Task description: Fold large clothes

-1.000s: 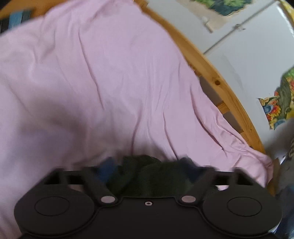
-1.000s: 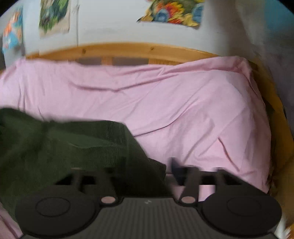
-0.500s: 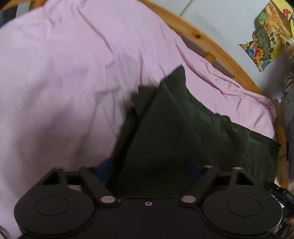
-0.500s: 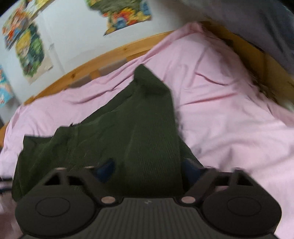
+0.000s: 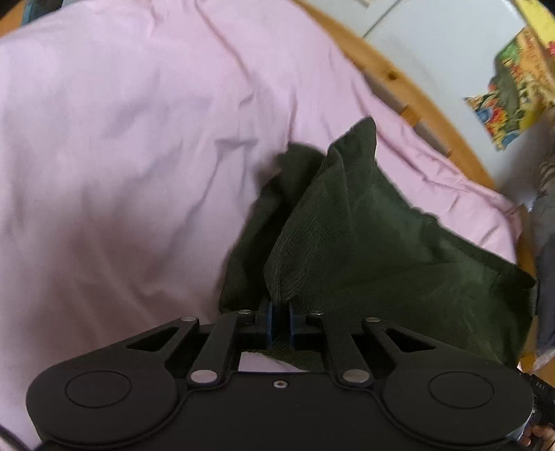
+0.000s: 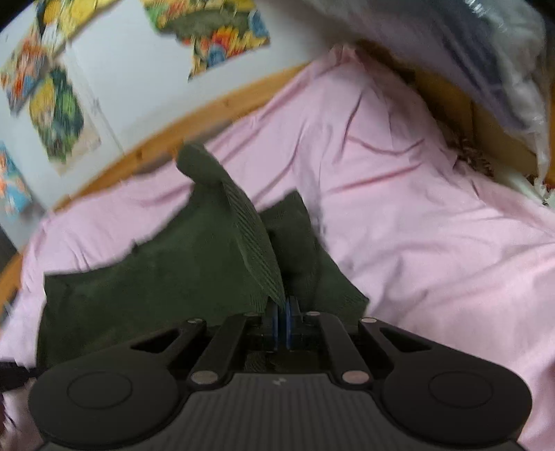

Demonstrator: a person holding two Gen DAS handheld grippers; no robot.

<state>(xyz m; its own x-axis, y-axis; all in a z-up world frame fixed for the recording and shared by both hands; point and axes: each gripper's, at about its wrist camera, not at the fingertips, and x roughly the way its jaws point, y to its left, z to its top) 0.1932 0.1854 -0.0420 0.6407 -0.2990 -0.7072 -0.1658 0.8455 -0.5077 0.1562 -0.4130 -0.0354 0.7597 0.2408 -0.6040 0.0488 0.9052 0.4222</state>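
Observation:
A dark green ribbed garment (image 5: 364, 243) lies crumpled on the pink bed sheet (image 5: 121, 156). My left gripper (image 5: 280, 312) is closing its jaws on a raised fold at the garment's near edge, and the blue pads pinch the cloth between them. In the right wrist view the same garment (image 6: 173, 270) spreads out to the left. My right gripper (image 6: 285, 312) is closing down to shut on a ribbed ridge of the cloth that rises away from the pads.
A wooden bed frame (image 5: 392, 74) curves round the far side of the sheet (image 6: 416, 225), with a white wall and colourful posters (image 6: 215, 31) behind it. A plastic-wrapped bundle (image 6: 485, 52) sits at the top right corner of the bed.
Both grippers went from wide open to closed on the green garment. Both moved over the cloth, and the right view rolled, so the bed now appears tilted.

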